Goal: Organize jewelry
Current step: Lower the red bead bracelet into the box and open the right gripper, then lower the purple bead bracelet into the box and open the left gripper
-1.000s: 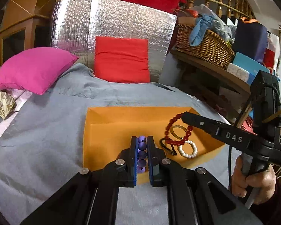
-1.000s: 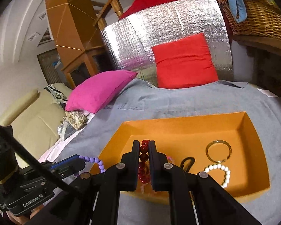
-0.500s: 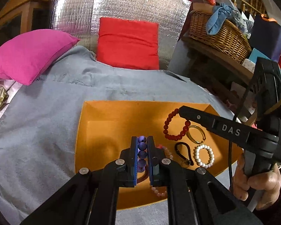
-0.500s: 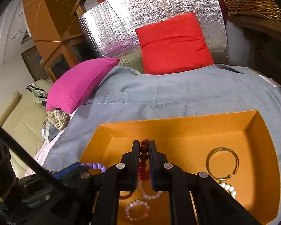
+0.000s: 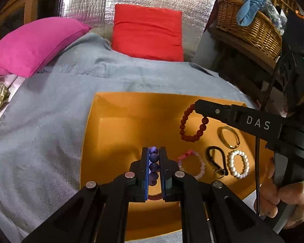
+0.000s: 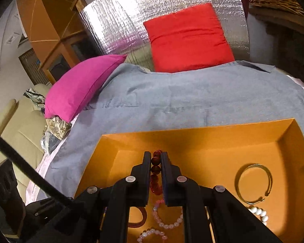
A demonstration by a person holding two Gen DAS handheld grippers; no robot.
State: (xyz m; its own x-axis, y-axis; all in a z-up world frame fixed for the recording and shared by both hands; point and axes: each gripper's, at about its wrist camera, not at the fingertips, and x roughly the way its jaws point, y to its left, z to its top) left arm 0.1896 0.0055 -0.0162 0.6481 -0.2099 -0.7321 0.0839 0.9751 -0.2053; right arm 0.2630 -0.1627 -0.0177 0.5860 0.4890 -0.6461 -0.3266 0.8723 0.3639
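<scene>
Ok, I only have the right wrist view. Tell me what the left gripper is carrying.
Observer: The left gripper is shut on a purple bead bracelet, above the orange tray.
Operator: Now describe how my red bracelet hangs.
Observer: The red bead bracelet hangs as an open loop from the tip of the right gripper, over the tray's right half.
Operator: Check the white bracelet, I only see a few beads.
Observer: The white bead bracelet is a whole loop lying flat on the tray floor, beside the gold bangle.
</scene>
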